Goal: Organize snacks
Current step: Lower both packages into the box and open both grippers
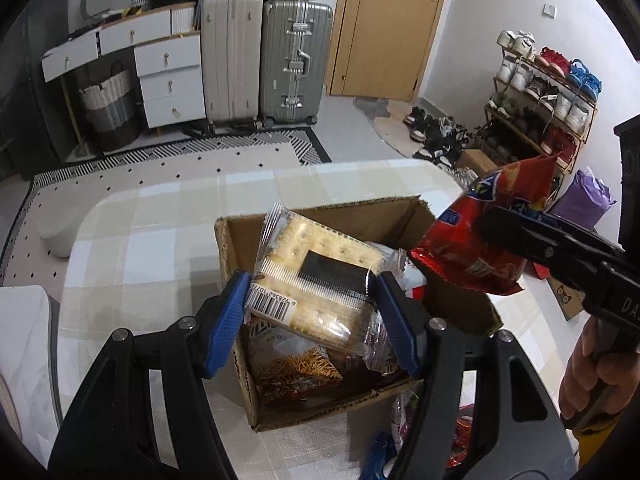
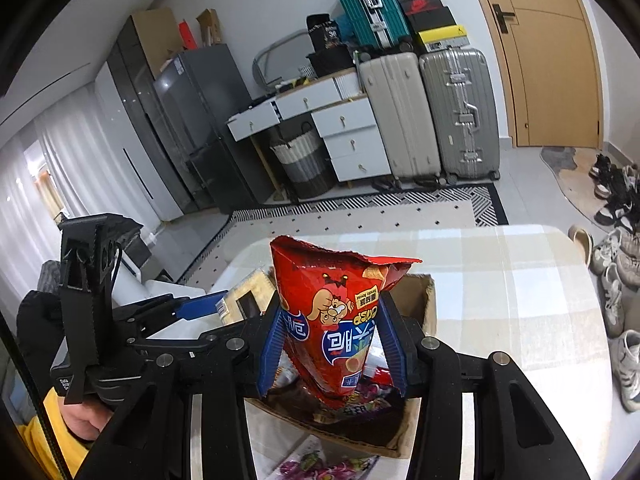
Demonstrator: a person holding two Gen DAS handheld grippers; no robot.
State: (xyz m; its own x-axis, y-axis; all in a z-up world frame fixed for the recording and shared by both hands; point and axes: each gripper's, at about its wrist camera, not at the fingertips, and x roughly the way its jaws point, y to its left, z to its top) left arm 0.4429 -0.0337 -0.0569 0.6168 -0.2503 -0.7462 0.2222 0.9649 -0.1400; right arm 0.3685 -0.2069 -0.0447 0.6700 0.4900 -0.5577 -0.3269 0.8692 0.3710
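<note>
My left gripper (image 1: 310, 316) is shut on a clear-wrapped cracker pack (image 1: 320, 280) and holds it above an open cardboard box (image 1: 236, 248) on the table. The box holds snack packs, one showing thin sticks (image 1: 296, 368). My right gripper (image 2: 334, 350) is shut on a red chip bag (image 2: 336, 312), upside down, above the same box (image 2: 420, 292). In the left wrist view the red bag (image 1: 476, 232) hangs over the box's right side, held by the right gripper (image 1: 516, 228). The left gripper (image 2: 204, 306) with the crackers shows at left in the right wrist view.
The table has a checked beige cloth (image 1: 140, 240). Loose snack packs lie in front of the box (image 1: 400, 420) (image 2: 320, 464). Suitcases (image 1: 264, 60), white drawers (image 1: 168, 76), a woven basket (image 1: 108, 100), a shoe rack (image 1: 544, 96) and a door (image 1: 384, 28) stand beyond.
</note>
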